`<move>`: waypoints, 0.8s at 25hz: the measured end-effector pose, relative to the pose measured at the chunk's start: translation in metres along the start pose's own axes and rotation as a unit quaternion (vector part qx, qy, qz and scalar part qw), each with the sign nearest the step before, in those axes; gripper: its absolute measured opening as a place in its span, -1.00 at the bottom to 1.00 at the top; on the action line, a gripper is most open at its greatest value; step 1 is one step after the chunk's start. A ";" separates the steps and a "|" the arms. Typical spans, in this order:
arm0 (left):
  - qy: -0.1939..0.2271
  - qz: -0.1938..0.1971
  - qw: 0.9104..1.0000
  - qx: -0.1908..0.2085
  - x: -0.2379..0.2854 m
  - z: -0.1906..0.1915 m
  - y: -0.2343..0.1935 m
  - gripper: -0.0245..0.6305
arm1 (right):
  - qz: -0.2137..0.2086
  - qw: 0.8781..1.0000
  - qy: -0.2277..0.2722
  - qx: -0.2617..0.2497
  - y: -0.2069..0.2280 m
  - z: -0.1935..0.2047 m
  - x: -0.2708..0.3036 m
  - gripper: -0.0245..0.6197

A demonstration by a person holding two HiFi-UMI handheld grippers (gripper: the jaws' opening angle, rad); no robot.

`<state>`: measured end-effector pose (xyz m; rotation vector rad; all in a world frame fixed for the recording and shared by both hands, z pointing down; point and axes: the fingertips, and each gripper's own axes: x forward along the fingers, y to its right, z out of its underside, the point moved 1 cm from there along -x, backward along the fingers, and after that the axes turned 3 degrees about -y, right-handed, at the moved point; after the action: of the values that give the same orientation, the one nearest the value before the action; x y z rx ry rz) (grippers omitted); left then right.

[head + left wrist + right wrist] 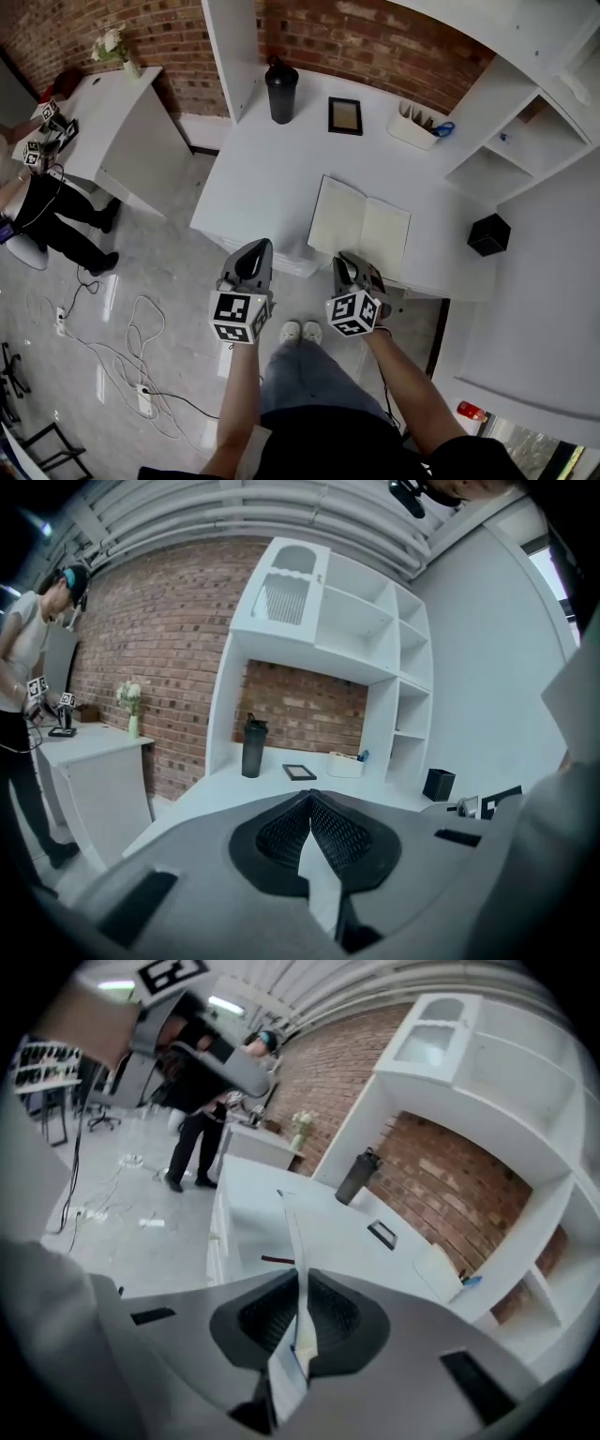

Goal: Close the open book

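Observation:
An open book (361, 225) with blank cream pages lies flat on the white desk (272, 178) near its front edge. My right gripper (352, 267) sits at the book's near edge. In the right gripper view the gripper (300, 1279) is shut on a thin white leaf of the book (291, 1232), which runs edge-on up from between the pads. My left gripper (251, 264) hovers off the desk's front edge, left of the book and apart from it. In its own view the left gripper (310, 801) has its tips together with nothing between them.
At the back of the desk stand a black tumbler (281, 91), a small picture frame (345, 115) and a white holder with scissors (417, 125). A black cube (488, 234) sits at the right by the shelving. Cables (122, 347) lie on the floor; another person (47, 202) stands far left.

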<state>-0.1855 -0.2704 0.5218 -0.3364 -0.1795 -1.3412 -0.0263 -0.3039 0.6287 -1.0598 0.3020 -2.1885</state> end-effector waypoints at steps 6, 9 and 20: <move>-0.003 0.032 0.999 0.005 0.021 -0.006 0.017 -0.90 | 0.009 0.961 0.067 0.268 0.034 0.007 -0.021 -0.84; -0.004 0.052 0.999 -0.003 0.032 -0.007 0.029 -0.90 | 0.014 0.919 0.088 0.385 0.047 0.022 -0.030 -0.86; -0.017 0.105 0.994 0.006 0.059 -0.004 0.069 -0.90 | 0.085 0.874 0.015 0.478 0.066 0.110 -0.044 -0.78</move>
<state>-0.1056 -0.3132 0.5272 -0.3582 -0.1760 -1.1259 0.1079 -0.3151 0.6414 -0.4044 -0.6145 -1.8076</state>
